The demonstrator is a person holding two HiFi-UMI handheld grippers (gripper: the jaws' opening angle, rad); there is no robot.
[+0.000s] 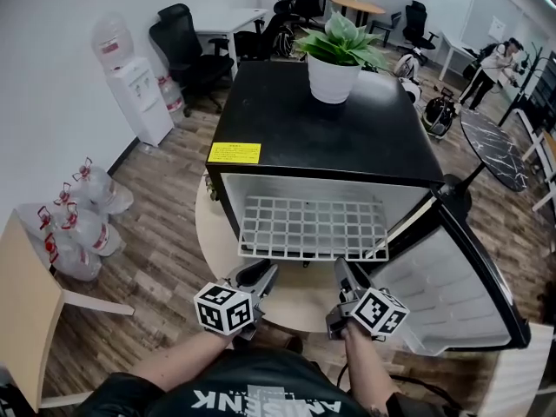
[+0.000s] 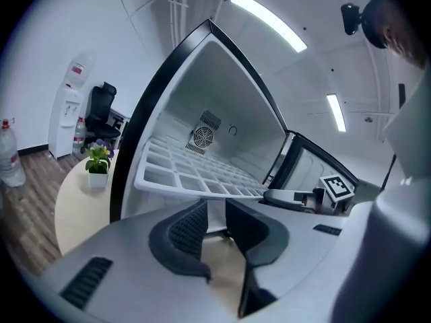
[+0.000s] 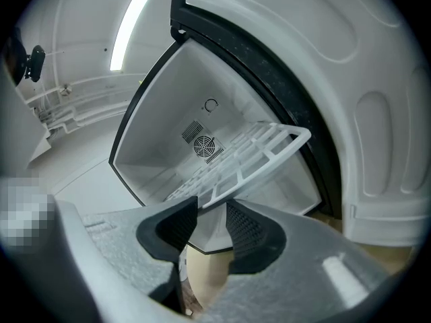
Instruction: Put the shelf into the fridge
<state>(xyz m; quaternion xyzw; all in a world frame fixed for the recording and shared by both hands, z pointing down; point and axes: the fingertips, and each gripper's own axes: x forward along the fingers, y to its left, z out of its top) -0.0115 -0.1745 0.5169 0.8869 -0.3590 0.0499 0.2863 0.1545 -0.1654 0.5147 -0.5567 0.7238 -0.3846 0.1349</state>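
Observation:
A white grid shelf lies level in the open black mini fridge, its front part sticking out of the opening. My left gripper is just before the shelf's front rim near its left corner. In the left gripper view the jaws stand apart below the rim of the shelf, not pressing on it. My right gripper is at the rim further right. In the right gripper view its jaws are wide, and the edge of the shelf reaches between the tips without touching the pads.
The fridge door hangs open to the right. A potted plant stands on the fridge, which sits on a round table. A small flower pot is on that table. Water bottles and a dispenser stand at left.

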